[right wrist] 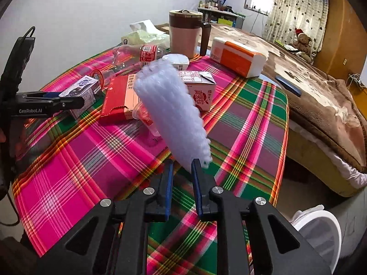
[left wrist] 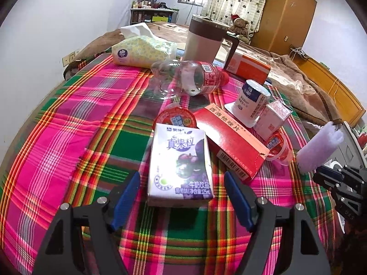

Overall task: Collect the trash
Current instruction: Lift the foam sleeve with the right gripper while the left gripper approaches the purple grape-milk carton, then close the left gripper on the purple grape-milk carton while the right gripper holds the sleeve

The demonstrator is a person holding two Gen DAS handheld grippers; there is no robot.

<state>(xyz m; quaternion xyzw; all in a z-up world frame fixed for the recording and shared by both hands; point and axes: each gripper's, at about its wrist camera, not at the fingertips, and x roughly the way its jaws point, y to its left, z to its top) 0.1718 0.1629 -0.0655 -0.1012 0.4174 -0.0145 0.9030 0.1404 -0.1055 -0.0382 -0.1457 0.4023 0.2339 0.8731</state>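
My right claw (right wrist: pixel 182 167) was pinching the bubble-wrap roll (right wrist: pixel 170 107) by its lower end only, holding it above the counter (right wrist: pixel 75 158); I judged that so short a bite could let the light roll pivot or slip out, or sweep the toppled jelly cup (right wrist: pixel 143 114) behind it. The roll's long axis ran up and away from the claw, tilted left, free end toward the red box (right wrist: pixel 117 96). My left claw (left wrist: pixel 182 197) stood spread astride the purple milk carton (left wrist: pixel 180 162), not touching.

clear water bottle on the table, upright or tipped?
Tipped. The clear bottle lies on its side on the plaid tablecloth, red label facing up, in front of the upright brown-lidded jug.
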